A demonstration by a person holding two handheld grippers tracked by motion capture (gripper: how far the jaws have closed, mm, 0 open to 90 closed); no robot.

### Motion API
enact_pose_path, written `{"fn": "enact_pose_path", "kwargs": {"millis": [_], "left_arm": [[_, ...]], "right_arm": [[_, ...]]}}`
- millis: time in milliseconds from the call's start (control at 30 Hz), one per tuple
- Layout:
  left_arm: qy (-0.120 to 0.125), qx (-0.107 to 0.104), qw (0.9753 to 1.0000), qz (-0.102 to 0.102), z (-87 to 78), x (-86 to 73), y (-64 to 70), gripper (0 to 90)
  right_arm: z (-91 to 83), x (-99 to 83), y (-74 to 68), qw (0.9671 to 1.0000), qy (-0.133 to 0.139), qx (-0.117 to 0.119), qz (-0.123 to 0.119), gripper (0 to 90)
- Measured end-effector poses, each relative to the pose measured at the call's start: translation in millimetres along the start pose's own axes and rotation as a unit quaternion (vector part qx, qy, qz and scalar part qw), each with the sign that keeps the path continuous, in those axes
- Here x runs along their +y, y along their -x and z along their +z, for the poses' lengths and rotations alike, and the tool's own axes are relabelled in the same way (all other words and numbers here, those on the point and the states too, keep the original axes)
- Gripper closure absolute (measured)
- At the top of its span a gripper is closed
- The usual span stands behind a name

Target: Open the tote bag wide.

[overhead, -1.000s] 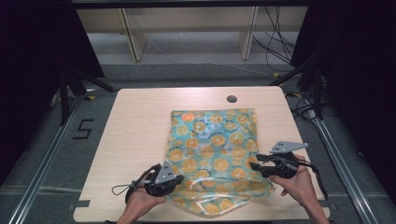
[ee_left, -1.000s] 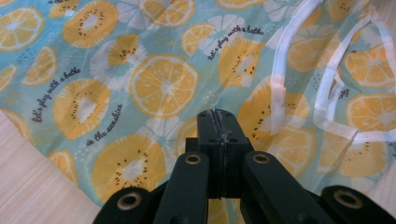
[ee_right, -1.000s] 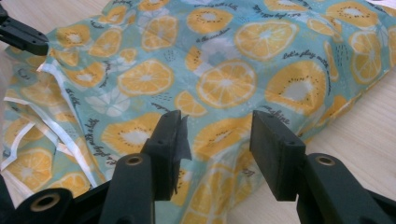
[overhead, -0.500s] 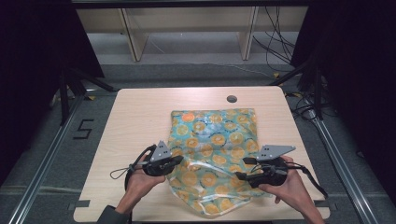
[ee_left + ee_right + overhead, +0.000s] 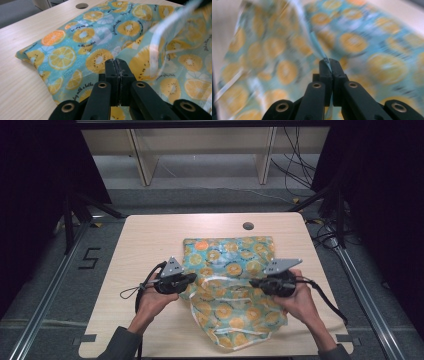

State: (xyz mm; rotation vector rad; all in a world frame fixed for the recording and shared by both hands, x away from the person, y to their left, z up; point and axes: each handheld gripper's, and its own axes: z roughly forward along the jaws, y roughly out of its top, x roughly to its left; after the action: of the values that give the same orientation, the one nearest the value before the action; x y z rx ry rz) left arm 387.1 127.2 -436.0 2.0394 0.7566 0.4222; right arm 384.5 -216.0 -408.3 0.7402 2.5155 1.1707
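A teal cloth printed with orange and kiwi slices (image 5: 227,285) lies on the wooden table (image 5: 145,245), its near part lifted and folding back. My left gripper (image 5: 192,279) is shut on the cloth's left edge, and the cloth (image 5: 82,50) spreads out beyond its closed jaws (image 5: 116,65). My right gripper (image 5: 252,282) is shut on the cloth's white-hemmed edge at the right. In the right gripper view the hem (image 5: 318,50) runs up from between the closed gripper (image 5: 329,65), and the picture is blurred by motion.
A round cable hole (image 5: 248,226) sits in the table near its far edge, just beyond the cloth. Bare wood lies to the left of the cloth. Metal rails (image 5: 45,295) flank the table on both sides.
Both grippers have moved away from the near edge toward the table's middle, carrying the cloth's near edge up and over. The cloth's near part now bunches and folds.
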Motion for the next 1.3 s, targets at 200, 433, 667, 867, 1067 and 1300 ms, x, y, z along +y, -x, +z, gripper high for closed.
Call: {"fn": "enact_pose_path", "kwargs": {"millis": [200,433,667,867,1067,1300], "left_arm": [[-0.016,0.012,0.9997,0.011,8.5,-2.8,0.0,84.7],[-0.007,0.031,0.9992,0.024,-8.6,5.9,15.4,61.7],[-0.001,-0.03,0.9967,0.076,-16.1,27.1,60.9,55.7],[-0.083,0.009,0.993,0.084,29.5,8.9,42.7,51.1],[-0.108,0.022,0.9915,0.07,51.1,-7.3,23.6,43.4],[-0.115,0.026,0.9921,0.043,56.3,-10.1,18.6,38.5]], "right_arm": [[13.6,22.3,34.6,0.9995,0.001,-0.019,0.024,90.0],[53.6,23.9,60.3,0.997,-0.039,-0.026,0.062,90.0],[63.9,19.2,69.6,0.9952,-0.066,-0.027,0.067,90.0],[67.3,13.5,70.7,0.994,-0.063,-0.024,0.086,90.0],[69.6,7.3,76.4,0.9927,-0.064,-0.016,0.101,84.4],[64.7,8.6,74.5,0.9913,-0.066,-0.013,0.113,66.4]]}}
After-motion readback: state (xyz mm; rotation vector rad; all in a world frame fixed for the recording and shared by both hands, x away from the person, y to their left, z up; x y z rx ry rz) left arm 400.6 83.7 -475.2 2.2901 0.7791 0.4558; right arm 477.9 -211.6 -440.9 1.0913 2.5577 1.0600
